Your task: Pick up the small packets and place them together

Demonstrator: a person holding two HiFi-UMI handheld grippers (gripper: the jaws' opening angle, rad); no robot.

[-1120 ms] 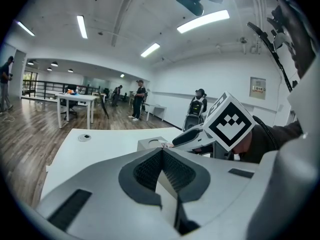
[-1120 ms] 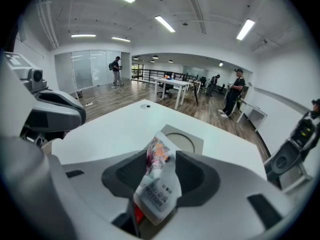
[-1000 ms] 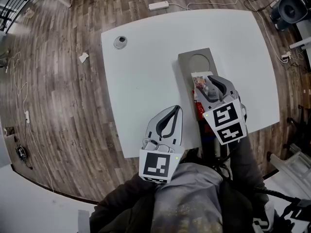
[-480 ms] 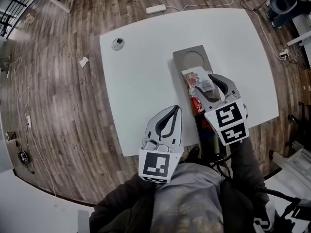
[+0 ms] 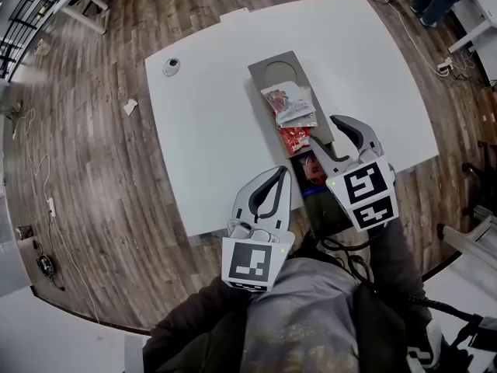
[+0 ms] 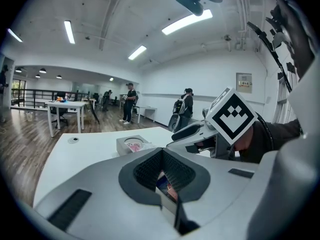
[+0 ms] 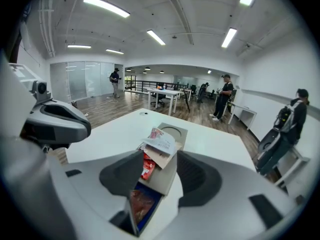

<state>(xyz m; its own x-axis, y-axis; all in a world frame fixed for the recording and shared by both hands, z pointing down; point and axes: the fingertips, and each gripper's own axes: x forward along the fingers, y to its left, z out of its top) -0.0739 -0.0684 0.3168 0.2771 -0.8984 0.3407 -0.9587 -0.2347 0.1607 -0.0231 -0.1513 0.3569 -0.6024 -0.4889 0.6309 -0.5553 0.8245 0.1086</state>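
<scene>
- White tabletop [image 5: 210,115]: small packets [image 5: 291,103] overlap on a grey tray [image 5: 260,72].
- Right hand-held gripper [image 5: 326,134], jaws just opened, grips nothing; left hand-held gripper [image 5: 281,172] stands clenched.
- Probably best: keep the right jaws wide when clearing the pile.

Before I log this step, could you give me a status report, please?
Left gripper shut, empty. Right gripper just opened, holding nothing. Packets together on tray. Nothing in the way.
</scene>
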